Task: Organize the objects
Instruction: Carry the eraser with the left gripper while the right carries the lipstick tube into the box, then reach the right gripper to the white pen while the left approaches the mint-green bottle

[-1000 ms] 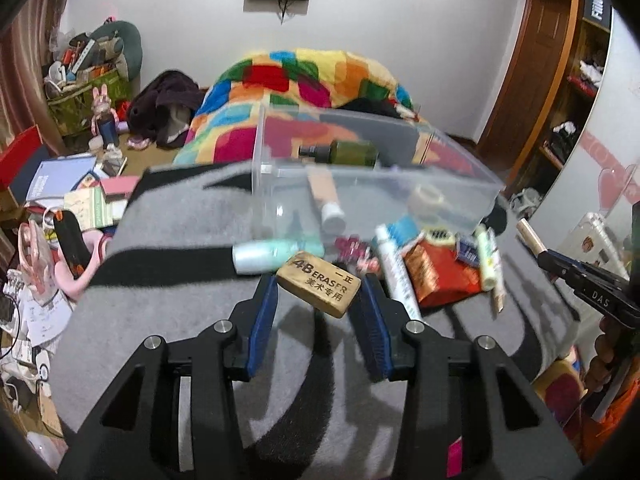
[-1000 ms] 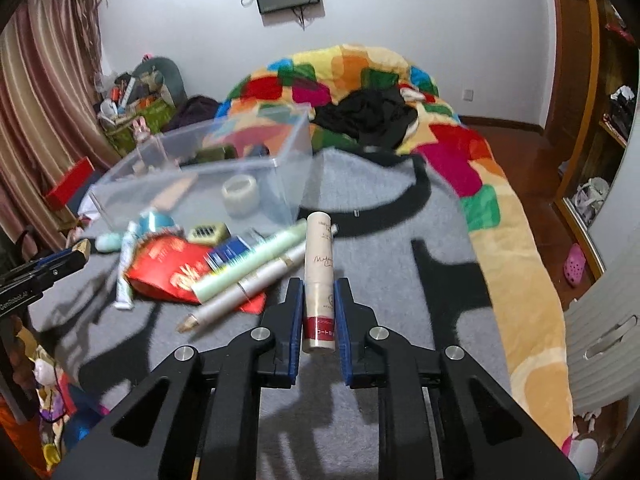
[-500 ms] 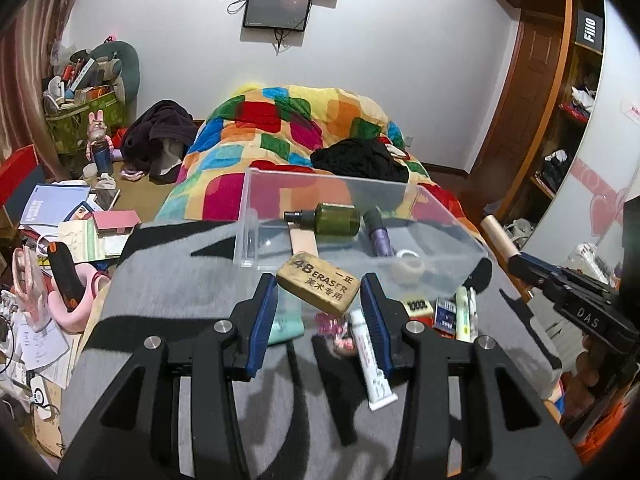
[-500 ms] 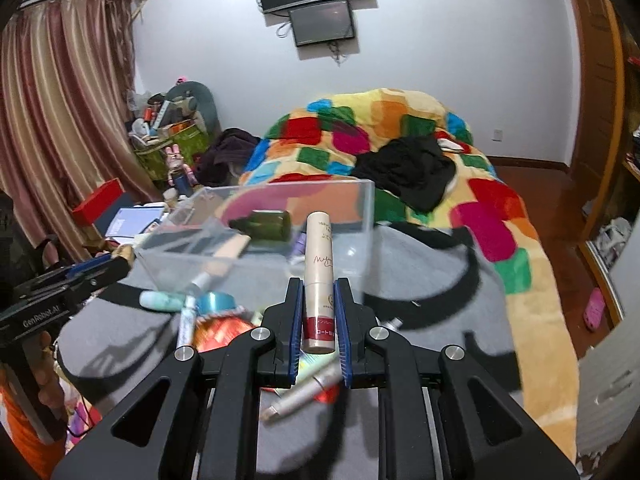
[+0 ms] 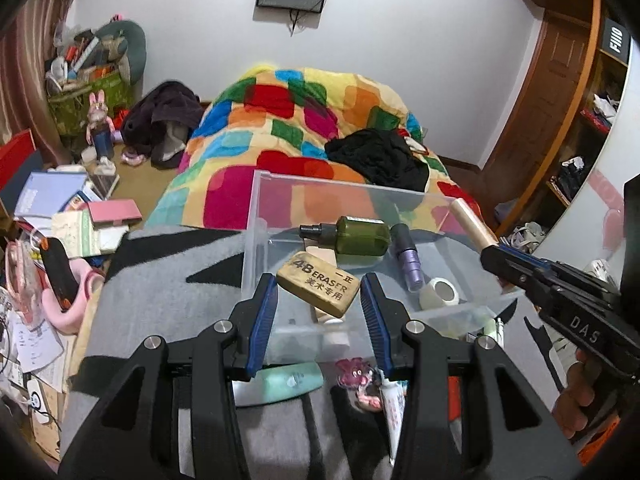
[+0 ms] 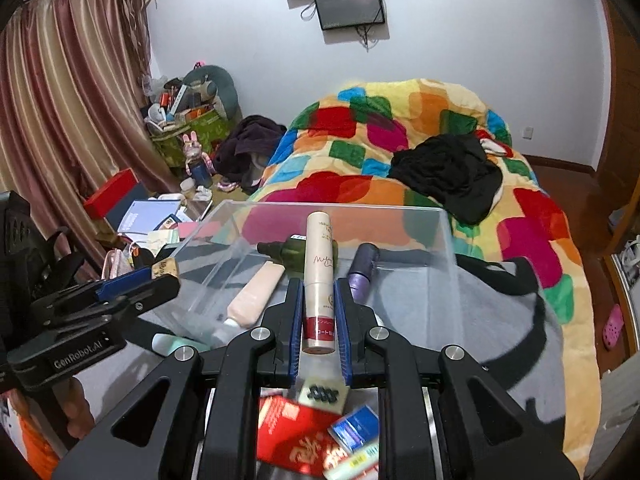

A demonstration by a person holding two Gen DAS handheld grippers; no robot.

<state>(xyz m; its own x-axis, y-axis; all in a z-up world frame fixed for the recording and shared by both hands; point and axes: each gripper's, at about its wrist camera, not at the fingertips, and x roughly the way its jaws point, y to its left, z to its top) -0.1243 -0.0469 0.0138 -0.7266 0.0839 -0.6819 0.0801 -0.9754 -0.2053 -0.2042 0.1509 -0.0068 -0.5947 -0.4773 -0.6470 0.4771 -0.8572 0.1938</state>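
While your left gripper point(image 5: 319, 300) holds the tan block eraser point(image 5: 318, 289) marked "4B ERASER", your right gripper point(image 6: 318, 312) squeezes a cream tube with a red label point(image 6: 319, 276) over the clear plastic box point(image 6: 447, 240).

I see a tan eraser point(image 5: 318, 289) printed "4B ERASER", lying tilted and clamped at its ends, above the near edge of the clear plastic bin point(image 5: 256, 216). A slim cream tube point(image 6: 319, 276) with a red band near its base points lengthwise out over that same bin, squeezed at its lower part. Inside the bin lie a dark green pump bottle point(image 5: 356, 235) on its side, a purple bottle point(image 5: 410, 260), a white tape roll point(image 5: 439, 293) and a peach tube point(image 6: 256, 294).
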